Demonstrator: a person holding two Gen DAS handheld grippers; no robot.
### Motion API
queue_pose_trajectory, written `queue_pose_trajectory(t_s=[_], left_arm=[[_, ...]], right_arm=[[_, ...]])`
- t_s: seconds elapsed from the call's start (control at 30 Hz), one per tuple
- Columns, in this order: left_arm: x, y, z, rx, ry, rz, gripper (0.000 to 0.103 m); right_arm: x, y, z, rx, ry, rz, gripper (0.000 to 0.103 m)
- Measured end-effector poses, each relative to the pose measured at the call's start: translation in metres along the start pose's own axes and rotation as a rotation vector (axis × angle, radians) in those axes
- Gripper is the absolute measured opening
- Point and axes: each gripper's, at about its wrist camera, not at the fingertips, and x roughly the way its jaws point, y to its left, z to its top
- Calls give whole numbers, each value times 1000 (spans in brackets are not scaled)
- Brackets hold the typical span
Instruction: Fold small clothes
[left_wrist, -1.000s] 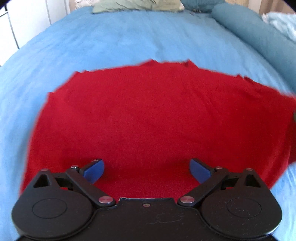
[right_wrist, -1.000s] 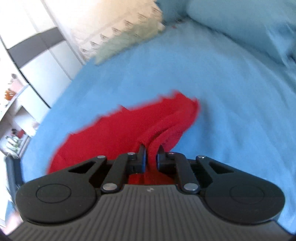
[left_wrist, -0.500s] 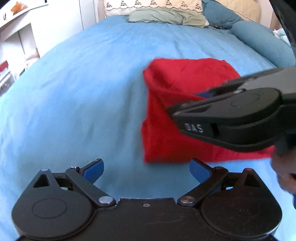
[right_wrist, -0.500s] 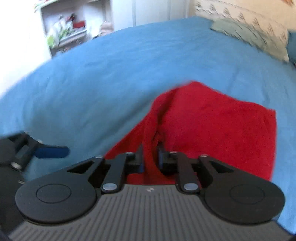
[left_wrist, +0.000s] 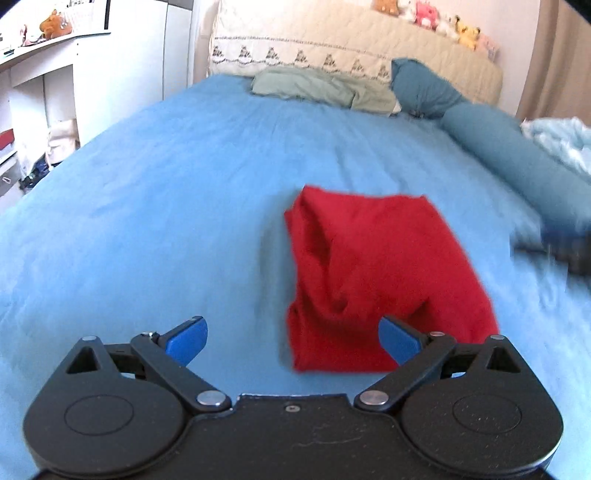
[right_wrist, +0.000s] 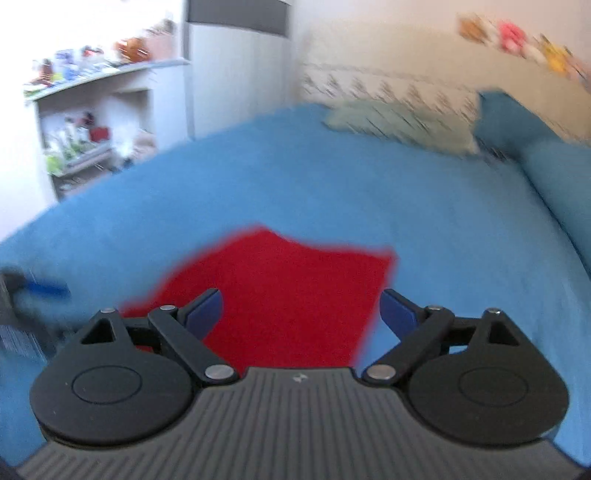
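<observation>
Red garment (left_wrist: 380, 280) lies folded into a rough rectangle on the blue bed (left_wrist: 166, 192), creased along its left edge. Left gripper (left_wrist: 293, 338) spread wide, holding nothing; its right finger (left_wrist: 399, 338) overlaps the cloth's near right corner in view, contact unclear. Right gripper (right_wrist: 301, 312) also spread, empty, garment (right_wrist: 291, 288) ahead between and past its fingers. Green pillow (left_wrist: 325, 86) and teal bolster (left_wrist: 517, 162) well beyond.

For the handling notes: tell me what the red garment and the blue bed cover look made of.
Red garment: soft matte cloth, probably a fine knit; it slumps into rounded folds without shine. Blue bed cover: matte, slightly napped fabric, perhaps fleece or brushed cotton; blur leaves the weave unclear.
</observation>
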Motion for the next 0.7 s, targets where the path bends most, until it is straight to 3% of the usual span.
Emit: queue_pose_trajectory(t_s=[0.17,0.27,0.4,0.57,0.7], left_arm=[[12,1,8,-68,26,-12,101],[9,-2,5,-75,37,-4,101],[14,-6,5,-59,44,5,101],[23,-4,4,-84,51,1,101],[30,-6,4,-92,59,2,101]], right_arm=[[-2,-15,-76,93,86,-53,103],[7,-6,-102,111,95,-73,103],[23,-2,-114,127,105,-126,103],[21,-5,-116,218,48,-105,103],[33,0,-114,166,80,-130,103]])
